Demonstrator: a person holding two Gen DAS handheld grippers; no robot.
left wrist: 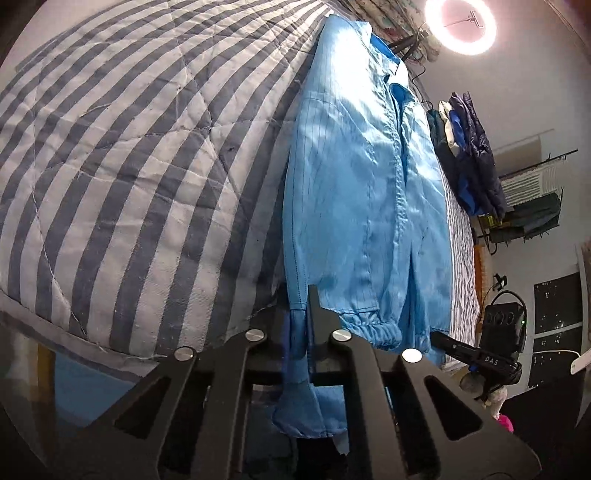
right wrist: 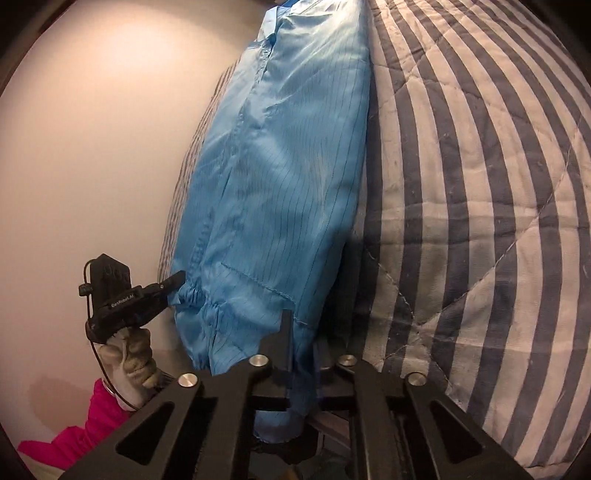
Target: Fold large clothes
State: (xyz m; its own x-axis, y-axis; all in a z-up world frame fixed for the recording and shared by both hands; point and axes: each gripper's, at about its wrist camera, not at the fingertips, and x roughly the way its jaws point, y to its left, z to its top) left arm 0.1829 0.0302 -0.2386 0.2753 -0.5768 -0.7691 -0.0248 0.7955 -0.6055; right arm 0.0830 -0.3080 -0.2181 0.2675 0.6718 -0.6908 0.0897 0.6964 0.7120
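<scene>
A light blue jacket (left wrist: pixel 362 192) lies stretched lengthwise on a striped quilt (left wrist: pixel 122 155), its sides folded in. My left gripper (left wrist: pixel 301 314) is shut on the jacket's hem at one bottom corner. My right gripper (right wrist: pixel 301 332) is shut on the hem at the other bottom corner of the jacket (right wrist: pixel 280 177). Each view shows the other gripper beside the hem: the right one in the left wrist view (left wrist: pixel 443 341), the left one in the right wrist view (right wrist: pixel 173 282), held by a gloved hand (right wrist: pixel 127 362).
The blue-and-white striped quilt (right wrist: pixel 480 206) covers the bed. Dark jackets (left wrist: pixel 469 155) are piled at the bed's far side. A ring light (left wrist: pixel 460 26) glows at the far end. A rack (left wrist: pixel 532 199) stands by the wall. A pale wall (right wrist: pixel 92 147) runs along the bed.
</scene>
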